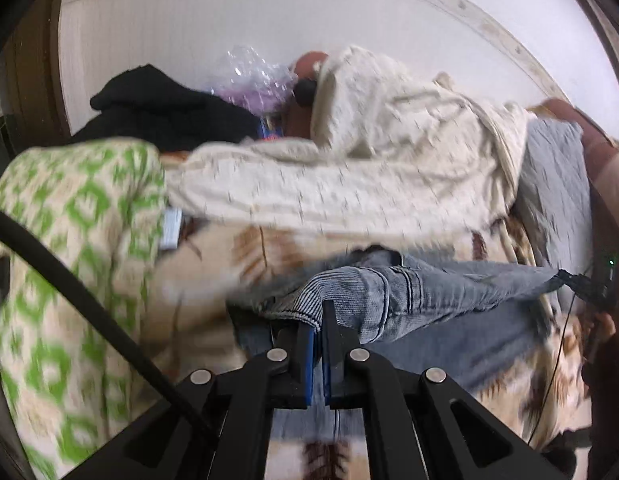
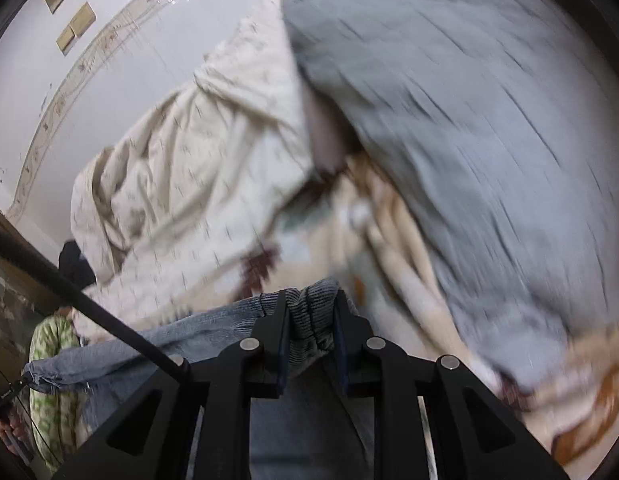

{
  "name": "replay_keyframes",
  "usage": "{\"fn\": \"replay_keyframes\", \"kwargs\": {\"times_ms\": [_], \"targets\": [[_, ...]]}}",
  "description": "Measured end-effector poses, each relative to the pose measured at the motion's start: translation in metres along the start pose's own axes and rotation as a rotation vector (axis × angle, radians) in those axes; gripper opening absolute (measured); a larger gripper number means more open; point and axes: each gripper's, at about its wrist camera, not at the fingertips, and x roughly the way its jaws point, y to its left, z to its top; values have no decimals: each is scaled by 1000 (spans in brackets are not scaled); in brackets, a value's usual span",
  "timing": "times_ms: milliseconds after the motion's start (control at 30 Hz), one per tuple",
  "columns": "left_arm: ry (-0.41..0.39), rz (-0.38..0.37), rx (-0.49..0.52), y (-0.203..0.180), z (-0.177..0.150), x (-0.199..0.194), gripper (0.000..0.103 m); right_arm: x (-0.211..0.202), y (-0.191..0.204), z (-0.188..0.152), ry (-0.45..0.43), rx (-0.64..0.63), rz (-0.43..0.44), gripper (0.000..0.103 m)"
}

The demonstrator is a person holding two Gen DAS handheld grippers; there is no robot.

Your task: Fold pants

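A bed (image 1: 213,280) with a beige patterned blanket carries heaps of cloth: a cream cover (image 1: 349,184), a grey quilt (image 2: 469,120) and a green-patterned pillow (image 1: 69,240). Above the blanket the pants (image 1: 409,292) hang stretched between the two tools; they are pale blue washed denim with a ribbed waistband. The left tool (image 1: 317,320) is closed tight on the waistband edge. The right tool (image 2: 311,312) is narrow and clamps a bunched waistband fold.
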Motion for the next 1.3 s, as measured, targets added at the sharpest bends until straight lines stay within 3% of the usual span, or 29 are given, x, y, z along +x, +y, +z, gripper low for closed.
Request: {"fn": "replay_keyframes", "kwargs": {"times_ms": [233,433,533,633,667,867,967,1133,1300], "targets": [[86,-38,-66,15,-111,16,3,-7,-46,-87,97,70,-7,19],[93,-98,-230,46,-162,32,4,0,-71,-128,125,131,33,19],[88,-103,-240,46,-165,31,4,-5,-71,-132,121,141,59,24],[56,-69,-213,40,-161,14,7,-15,-68,-133,110,119,42,44],[41,-57,-198,38,-159,6,8,-21,-67,-131,90,111,40,47],[-80,24,-59,7,-152,-47,9,-56,-61,-112,-8,95,99,50],[-105,-5,30,-23,-145,-61,9,-61,-54,-108,-20,84,108,50],[-119,-132,164,-92,-126,-51,9,-55,-45,-99,-6,65,112,50],[-113,-180,187,-138,-115,-17,9,-39,-44,-77,10,53,109,50]]}}
